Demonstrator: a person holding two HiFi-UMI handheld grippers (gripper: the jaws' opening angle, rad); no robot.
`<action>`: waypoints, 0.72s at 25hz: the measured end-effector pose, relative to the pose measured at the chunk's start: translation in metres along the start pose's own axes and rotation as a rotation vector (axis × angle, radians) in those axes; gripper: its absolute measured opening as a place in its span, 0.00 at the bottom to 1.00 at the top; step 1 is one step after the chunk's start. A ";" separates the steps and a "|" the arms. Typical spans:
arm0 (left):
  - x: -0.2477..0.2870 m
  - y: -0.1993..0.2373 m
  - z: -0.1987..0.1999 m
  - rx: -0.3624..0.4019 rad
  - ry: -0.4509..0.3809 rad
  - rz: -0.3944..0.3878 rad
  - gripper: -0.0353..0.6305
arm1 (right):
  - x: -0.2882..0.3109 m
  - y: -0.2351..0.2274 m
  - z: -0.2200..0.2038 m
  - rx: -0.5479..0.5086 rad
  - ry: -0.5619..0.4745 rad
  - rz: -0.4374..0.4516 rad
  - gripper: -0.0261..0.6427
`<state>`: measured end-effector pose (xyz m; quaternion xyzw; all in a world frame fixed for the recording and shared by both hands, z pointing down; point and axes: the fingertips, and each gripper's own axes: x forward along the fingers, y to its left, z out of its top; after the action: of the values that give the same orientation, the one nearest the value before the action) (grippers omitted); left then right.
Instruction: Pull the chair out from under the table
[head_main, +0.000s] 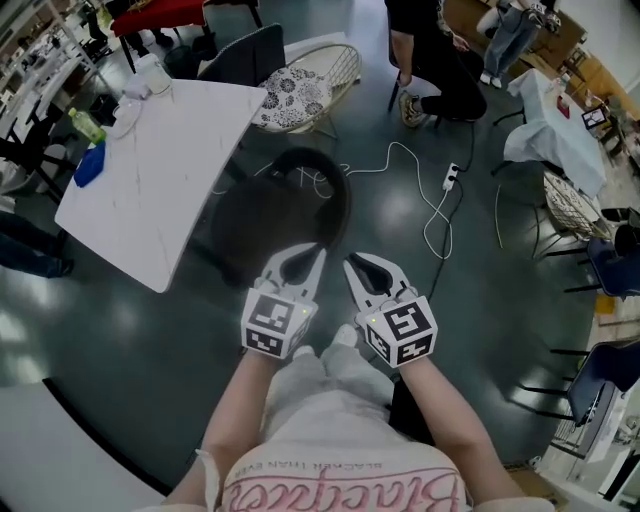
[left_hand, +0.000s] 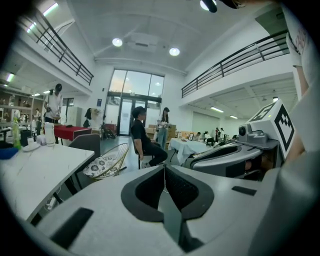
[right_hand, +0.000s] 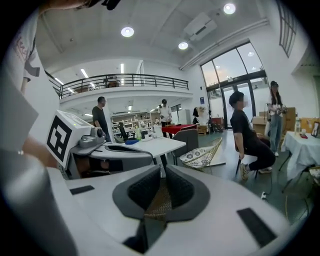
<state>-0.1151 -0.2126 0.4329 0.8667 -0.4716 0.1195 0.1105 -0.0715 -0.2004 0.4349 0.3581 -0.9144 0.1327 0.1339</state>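
A dark round-backed chair (head_main: 290, 200) stands on the floor at the right long edge of the white table (head_main: 150, 170), its seat partly under the tabletop. Both grippers are held side by side just short of the chair's near side, touching nothing. The left gripper (head_main: 316, 252) (left_hand: 164, 169) has its pads together with nothing between them. The right gripper (head_main: 352, 266) (right_hand: 162, 172) is also shut and empty. Each gripper view shows the other gripper's body beside it. The dark chair is hidden below the gripper bodies in both gripper views.
A wire chair with a patterned cushion (head_main: 300, 85) (left_hand: 107, 162) and a grey chair (head_main: 245, 55) stand at the table's far end. A white cable and power strip (head_main: 450, 178) lie on the floor. A seated person (head_main: 440, 70) and more chairs (head_main: 610, 270) are at the right.
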 end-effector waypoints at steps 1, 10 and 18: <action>0.007 0.004 -0.006 -0.010 0.013 0.008 0.06 | 0.006 -0.007 -0.007 0.025 0.014 -0.006 0.05; 0.064 0.049 -0.059 -0.083 0.144 0.006 0.06 | 0.068 -0.066 -0.065 0.242 0.116 -0.108 0.05; 0.104 0.081 -0.109 -0.133 0.237 -0.026 0.06 | 0.126 -0.095 -0.137 0.425 0.264 -0.185 0.30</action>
<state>-0.1396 -0.3047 0.5751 0.8431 -0.4511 0.1879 0.2243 -0.0746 -0.2995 0.6190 0.4399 -0.8040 0.3544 0.1855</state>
